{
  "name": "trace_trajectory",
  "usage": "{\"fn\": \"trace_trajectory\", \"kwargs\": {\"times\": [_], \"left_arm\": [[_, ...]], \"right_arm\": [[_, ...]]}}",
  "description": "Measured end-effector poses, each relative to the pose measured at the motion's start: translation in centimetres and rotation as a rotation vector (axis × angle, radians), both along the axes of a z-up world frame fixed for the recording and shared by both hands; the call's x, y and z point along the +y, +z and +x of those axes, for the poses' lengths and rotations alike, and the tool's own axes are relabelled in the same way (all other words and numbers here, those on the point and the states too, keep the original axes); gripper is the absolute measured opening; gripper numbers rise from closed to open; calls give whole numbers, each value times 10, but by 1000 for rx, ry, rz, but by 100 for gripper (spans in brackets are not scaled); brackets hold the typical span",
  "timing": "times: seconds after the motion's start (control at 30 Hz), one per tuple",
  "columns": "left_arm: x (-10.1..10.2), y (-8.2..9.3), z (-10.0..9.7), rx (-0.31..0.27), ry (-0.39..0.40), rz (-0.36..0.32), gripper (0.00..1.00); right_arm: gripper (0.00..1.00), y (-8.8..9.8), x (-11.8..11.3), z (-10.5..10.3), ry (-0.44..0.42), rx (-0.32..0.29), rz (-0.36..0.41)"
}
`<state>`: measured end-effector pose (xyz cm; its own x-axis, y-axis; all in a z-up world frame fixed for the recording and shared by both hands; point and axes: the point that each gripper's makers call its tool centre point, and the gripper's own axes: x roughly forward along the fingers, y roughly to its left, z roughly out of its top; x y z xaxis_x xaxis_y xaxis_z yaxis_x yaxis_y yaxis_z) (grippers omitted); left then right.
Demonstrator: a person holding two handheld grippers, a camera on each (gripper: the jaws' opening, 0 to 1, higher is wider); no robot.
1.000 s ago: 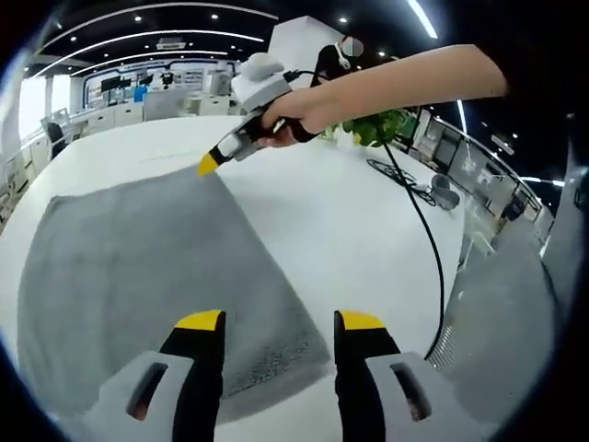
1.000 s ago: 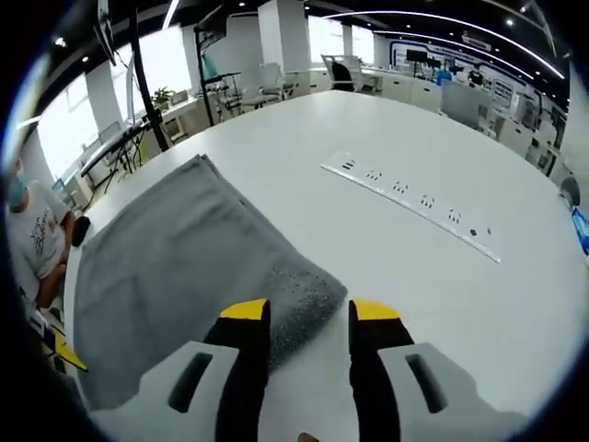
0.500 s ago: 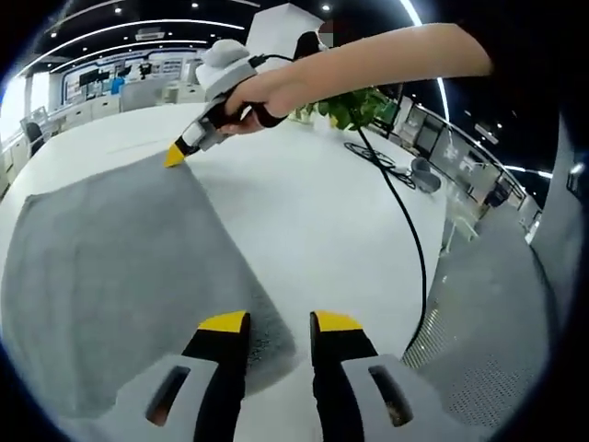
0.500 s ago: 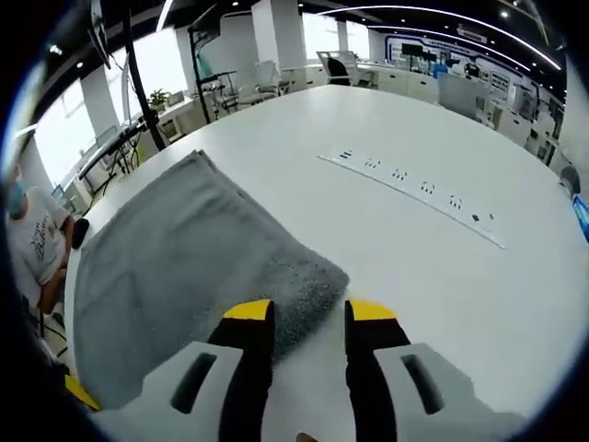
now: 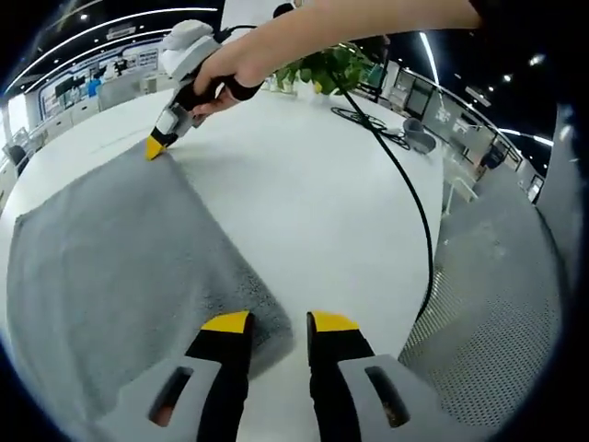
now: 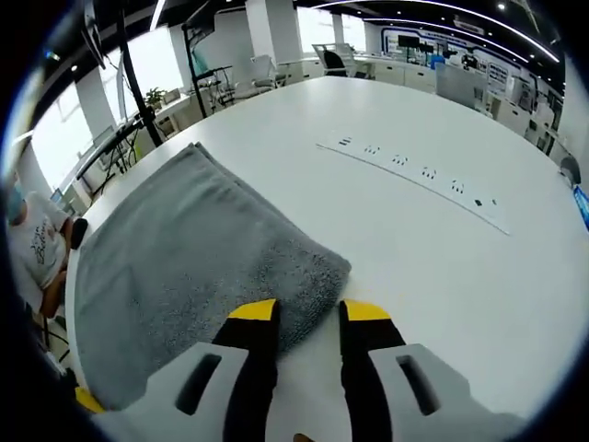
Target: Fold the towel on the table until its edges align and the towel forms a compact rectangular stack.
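Right now the gray towel point(image 5: 120, 258) lies flat on the white table point(image 5: 322, 212). Its long side runs away from my left hand-held gripper point(image 5: 279, 322) toward the far corner, where my right hand-held gripper point(image 5: 155, 147) touches it. In the right gripper view the towel point(image 6: 184, 258) stretches from my right hand-held gripper point(image 6: 308, 311) back to the table edge on the left.

My left hand-held gripper has its two yellow tips close together with the near towel corner between them, but I cannot tell if they press on it. My right hand-held gripper looks the same at its corner, with a small gap, and I cannot tell if it grips.

The towel's left side is cut off by the picture edge in the left gripper view. My hand point(image 5: 221, 74) hides most of the far hand-held gripper there.

A black cable point(image 5: 414, 203) runs across the table point(image 6: 442, 267). A row of sockets point(image 6: 414, 175) is set into the table top. A green plant point(image 5: 327, 69) stands behind. A person point(image 6: 32, 249) sits past the table edge. The room is a big office with desks and long ceiling lights.
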<state>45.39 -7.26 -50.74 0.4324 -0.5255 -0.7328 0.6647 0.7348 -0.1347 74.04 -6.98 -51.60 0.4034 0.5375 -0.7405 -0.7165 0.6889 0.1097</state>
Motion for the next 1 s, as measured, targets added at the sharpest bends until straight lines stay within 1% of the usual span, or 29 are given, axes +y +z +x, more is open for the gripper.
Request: {"fn": "trace_trajectory", "kwargs": {"times": [0.07, 0.13, 0.2, 0.23, 0.3, 0.33, 0.4, 0.43, 0.47, 0.53, 0.6, 0.7, 0.73, 0.87, 1.0], "left_arm": [[1, -1, 1, 3, 8, 1, 23], [2, -6, 0, 36, 39, -14, 23], [1, -6, 1, 27, 38, -7, 22], [1, -6, 1, 25, 35, 0, 21], [1, -7, 2, 19, 32, 9, 21], [1, -7, 2, 18, 31, 11, 21], [2, -7, 3, 13, 32, 21, 19], [3, -8, 4, 10, 35, 26, 17], [3, -8, 4, 12, 37, 28, 17], [4, -9, 5, 14, 40, 35, 15], [4, -9, 5, 12, 38, 46, 13], [6, -10, 7, 4, 45, 65, 10], [6, -10, 8, 4, 50, 65, 8], [7, -10, 10, 20, 67, 53, 5], [0, -10, 7, 27, 47, 51, 4]], "right_arm": [[23, -5, 2, 7, 0, 1, 1], [20, -5, 3, 6, 2, 0, 7], [17, -3, 4, 3, 9, -3, 9], [15, -5, 5, 4, 26, -19, -4], [13, -7, 8, 5, 45, -31, -8], [11, -7, 9, 5, 45, -31, -8], [9, 0, 8, -4, 46, -30, -1], [8, -1, 8, -3, 37, -25, 6], [8, -2, 9, 0, 30, -22, 11], [7, -1, 8, -2, 23, -26, 12], [7, -4, 8, 4, 17, -27, 16], [6, 2, 8, -5, 21, -34, 16], [6, 3, 7, -7, 22, -35, 15], [5, 1, 6, -2, 23, -32, 22], [4, 1, -1, -3, 25, -31, 24]]}}
